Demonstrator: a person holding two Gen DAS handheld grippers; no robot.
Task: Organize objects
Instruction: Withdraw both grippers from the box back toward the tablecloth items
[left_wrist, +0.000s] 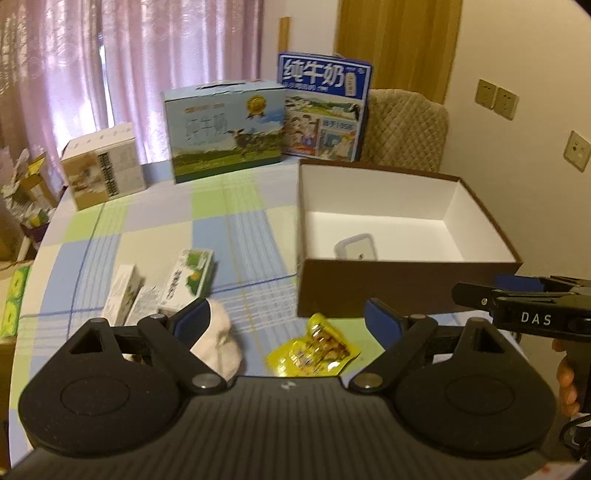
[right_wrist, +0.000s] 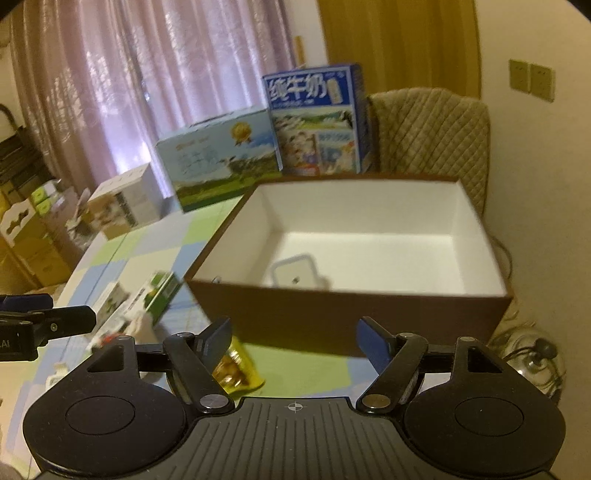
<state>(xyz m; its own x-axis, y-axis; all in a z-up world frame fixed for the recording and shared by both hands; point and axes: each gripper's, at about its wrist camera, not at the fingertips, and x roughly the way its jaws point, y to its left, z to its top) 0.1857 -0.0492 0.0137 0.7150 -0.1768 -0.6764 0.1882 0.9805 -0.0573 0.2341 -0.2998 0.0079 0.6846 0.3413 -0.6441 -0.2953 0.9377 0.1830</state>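
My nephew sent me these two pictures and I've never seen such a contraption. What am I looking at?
A person holds two hand-held pincer tools, each with a camera looking along its fingers. One picture is from the left gripper, the other from the right gripper; both are open and hold nothing. On the checked tablecloth lie a yellow snack packet, a white crumpled cloth and small green-and-white cartons. The brown open box with white inside holds one small white-lidded container. Large milk cartons stand behind.
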